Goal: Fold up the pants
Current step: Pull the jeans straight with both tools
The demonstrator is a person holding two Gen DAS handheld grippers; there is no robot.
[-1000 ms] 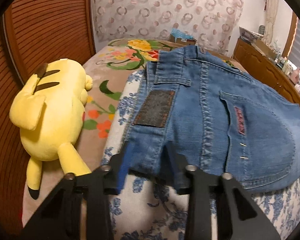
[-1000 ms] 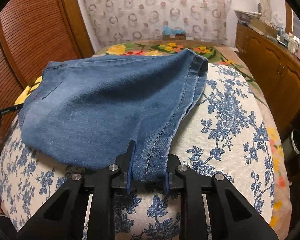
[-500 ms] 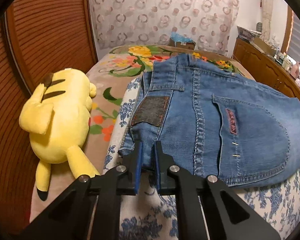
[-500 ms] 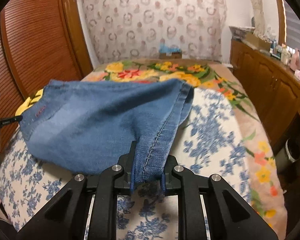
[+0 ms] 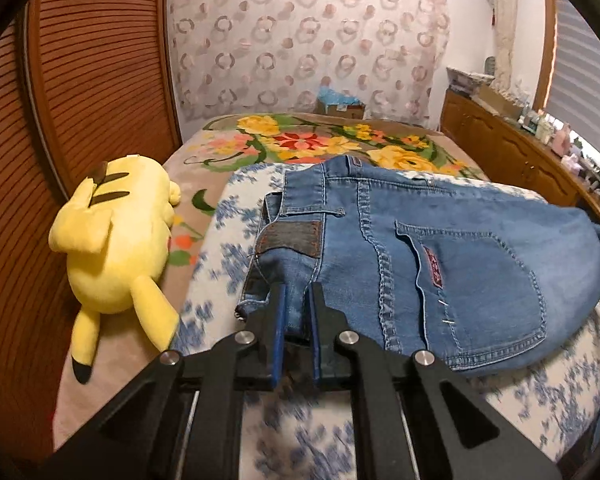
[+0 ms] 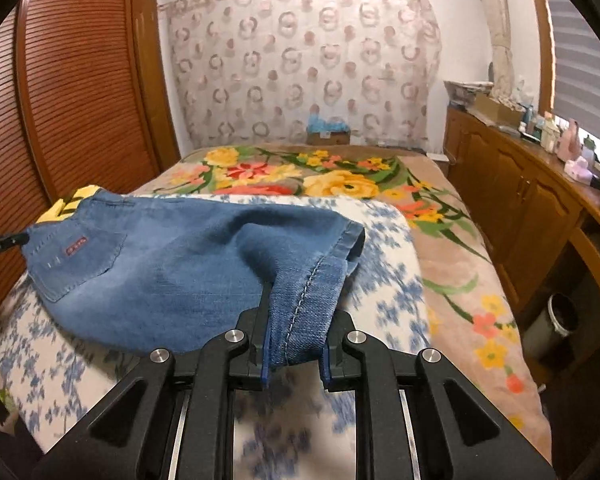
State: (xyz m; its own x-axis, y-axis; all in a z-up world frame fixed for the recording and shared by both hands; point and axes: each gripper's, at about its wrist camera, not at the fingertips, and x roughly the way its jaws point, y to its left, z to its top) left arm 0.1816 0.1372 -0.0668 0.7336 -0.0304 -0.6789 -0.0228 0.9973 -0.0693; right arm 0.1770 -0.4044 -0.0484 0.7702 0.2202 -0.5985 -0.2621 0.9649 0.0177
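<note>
Jeans (image 5: pixel 440 256) hang lifted above the bed (image 6: pixel 452 280): left hand-held gripper (image 5: pixel 297 300) pinches the waistband, right hand-held gripper (image 6: pixel 296 344) clamps the leg-end fabric beside a yellow plush (image 5: pixel 116 236).

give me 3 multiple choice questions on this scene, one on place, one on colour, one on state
1. Where is the plush?
A. left of the jeans
B. on the jeans
C. on the cabinet

2. What colour is the plush?
A. red
B. yellow
C. green

3. How is the left gripper?
A. open above the bed
B. holding the plush
C. shut on the jeans

A: the plush lies left of the denim.
B: its body is yellow.
C: both fingers pinch the waistband; the right gripper clamps a leg end.
</note>
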